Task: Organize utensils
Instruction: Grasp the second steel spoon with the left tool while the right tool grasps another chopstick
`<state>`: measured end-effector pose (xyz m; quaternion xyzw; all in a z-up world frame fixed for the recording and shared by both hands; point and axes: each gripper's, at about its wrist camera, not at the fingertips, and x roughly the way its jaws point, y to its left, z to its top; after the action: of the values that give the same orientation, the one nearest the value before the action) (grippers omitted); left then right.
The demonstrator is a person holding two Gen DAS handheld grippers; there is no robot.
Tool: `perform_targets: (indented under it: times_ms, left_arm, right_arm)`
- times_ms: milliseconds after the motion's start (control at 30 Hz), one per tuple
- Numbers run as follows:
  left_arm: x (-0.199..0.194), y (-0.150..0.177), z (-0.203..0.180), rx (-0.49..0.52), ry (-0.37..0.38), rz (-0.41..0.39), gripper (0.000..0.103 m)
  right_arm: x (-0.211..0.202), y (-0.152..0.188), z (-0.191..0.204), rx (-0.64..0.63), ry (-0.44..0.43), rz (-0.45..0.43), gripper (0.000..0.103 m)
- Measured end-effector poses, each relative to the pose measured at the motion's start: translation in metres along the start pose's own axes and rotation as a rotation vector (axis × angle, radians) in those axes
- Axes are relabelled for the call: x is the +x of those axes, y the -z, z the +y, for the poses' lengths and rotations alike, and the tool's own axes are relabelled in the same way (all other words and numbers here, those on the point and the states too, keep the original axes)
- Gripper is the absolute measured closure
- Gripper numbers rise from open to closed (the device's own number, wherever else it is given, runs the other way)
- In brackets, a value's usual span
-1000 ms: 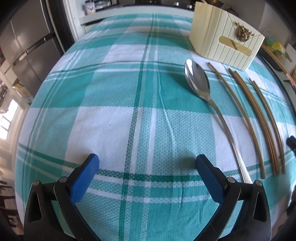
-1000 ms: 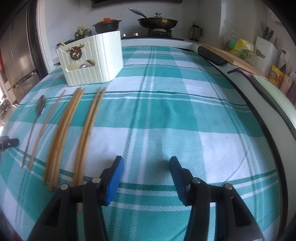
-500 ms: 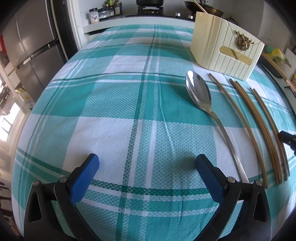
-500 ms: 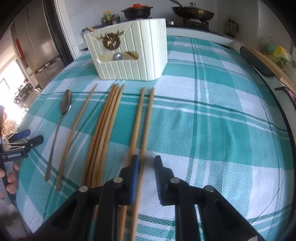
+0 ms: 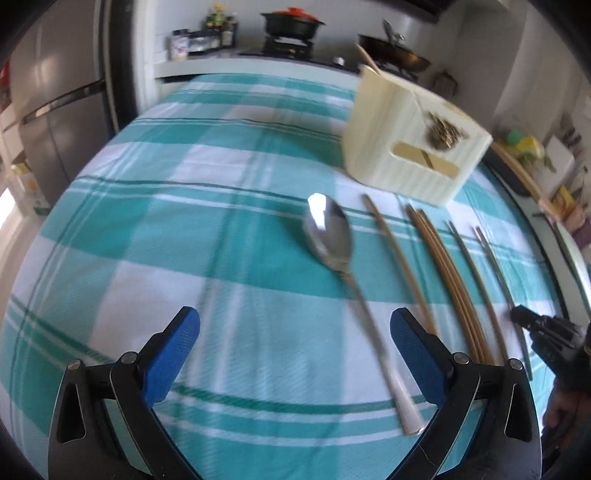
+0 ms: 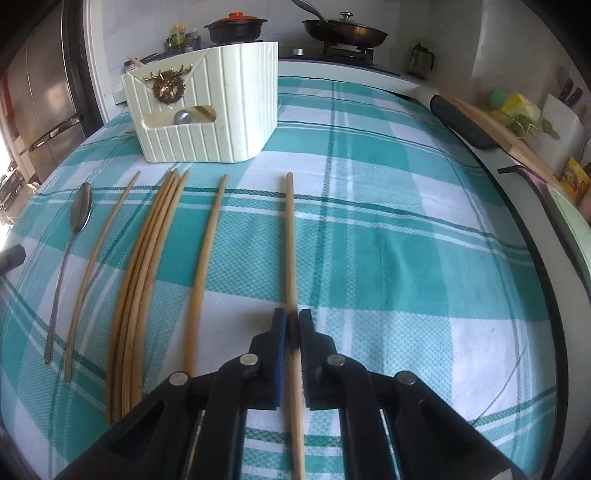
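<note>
My right gripper (image 6: 291, 320) is shut on one wooden chopstick (image 6: 290, 236), which runs straight ahead between its blue pads over the teal checked cloth. To its left lie another chopstick (image 6: 205, 266), a bundle of several chopsticks (image 6: 147, 266), a single one (image 6: 99, 262) and a metal spoon (image 6: 77, 218). The cream ribbed utensil holder (image 6: 207, 110) stands beyond them. My left gripper (image 5: 293, 354) is open above the cloth, the spoon (image 5: 332, 240) handle passing just inside its right finger (image 5: 415, 349), untouched. The holder (image 5: 410, 144) is at upper right there.
A stove with a black pot (image 6: 236, 29) and a pan (image 6: 345, 33) lies past the table. A fridge (image 5: 48, 122) stands at the left. A cutting board (image 6: 495, 125) and clutter line the right counter. The right gripper's tip (image 5: 532, 325) shows at the left view's right edge.
My right gripper closed on the rightmost chopstick and drew it rightward, apart from its neighbour. My left gripper rose and swung right, bringing the spoon handle between its fingers.
</note>
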<state>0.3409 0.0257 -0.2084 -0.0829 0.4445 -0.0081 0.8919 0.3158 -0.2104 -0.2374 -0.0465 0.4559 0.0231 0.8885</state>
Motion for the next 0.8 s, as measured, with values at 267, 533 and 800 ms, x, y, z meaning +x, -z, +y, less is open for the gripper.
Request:
perform_targets:
  times_ms: [267,533,800]
  left_arm:
    - [0.024,0.014,-0.034,0.161,-0.135,0.056,0.000]
    - [0.014,0.020,0.012,0.116,-0.132,0.090,0.000]
    - [0.011,0.018,0.043,0.083,-0.111,0.115,0.000]
  right_arm:
    - [-0.005,0.008,-0.009,0.024,0.006,0.000,0.096]
    - [-0.008,0.014,-0.017,0.062,0.002,-0.001,0.096]
    - [-0.011,0.016,-0.018,0.050,-0.011,0.020,0.095]
